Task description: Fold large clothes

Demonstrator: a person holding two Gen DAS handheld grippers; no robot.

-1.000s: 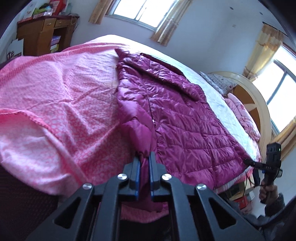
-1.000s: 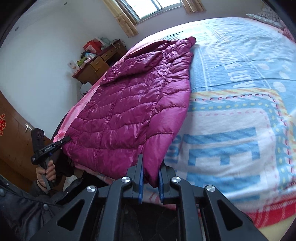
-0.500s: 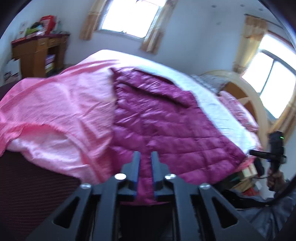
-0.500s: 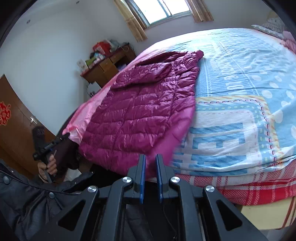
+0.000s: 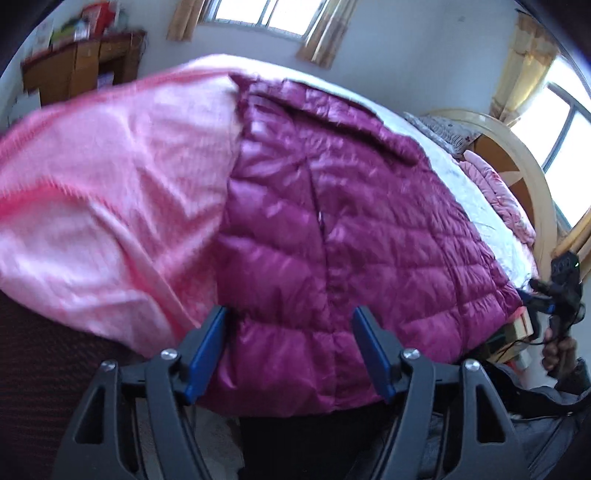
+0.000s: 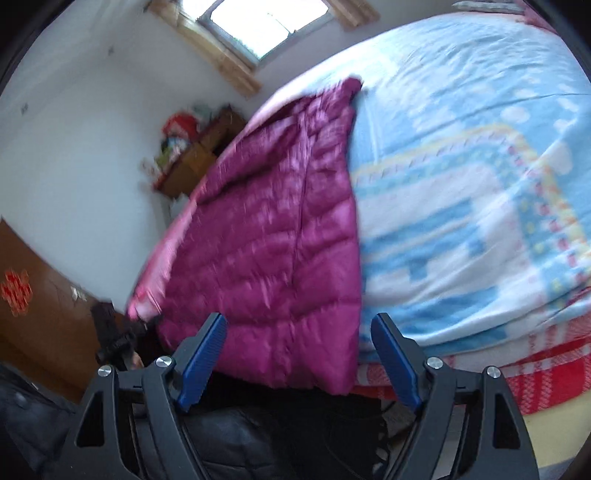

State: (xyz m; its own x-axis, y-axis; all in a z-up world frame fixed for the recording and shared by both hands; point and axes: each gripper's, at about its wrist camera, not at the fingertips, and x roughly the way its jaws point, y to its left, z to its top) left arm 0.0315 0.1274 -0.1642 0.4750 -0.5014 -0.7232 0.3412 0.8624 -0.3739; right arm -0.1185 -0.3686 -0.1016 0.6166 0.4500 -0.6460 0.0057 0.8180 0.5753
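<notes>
- A bedroom with white walls, curtained windows (image 5: 258, 18) and a wooden dresser (image 5: 81, 66) in the far corner (both views are motion-blurred).
- The bed (image 6: 461, 184) fills most of both views; it carries a blue patterned blanket (image 6: 480, 129) on one side and a pink sheet (image 5: 110, 184) on the other, with a curved pale wood headboard (image 5: 532, 177) at the far end.
- The purple down jacket (image 5: 332, 229) lies spread flat along the near part of the bed, between the pink sheet and the blue blanket, quilted side up, with a seam or zip running down its middle; its hem hangs over the bed edge towards the person.
- The person's dark jacket sleeve and body (image 6: 240, 435) show below the bed edge.
- The left gripper (image 5: 290, 350) points down at the hem; its blue-padded fingers (image 5: 207, 347) are opening, standing wide apart, with the hem seen between them but not pinched.
- The right gripper (image 6: 299, 358) sits at the jacket's other hem corner, its fingers (image 6: 395, 362) likewise opening and spread wide, the corner seen between them and the pads clear of the cloth.
</notes>
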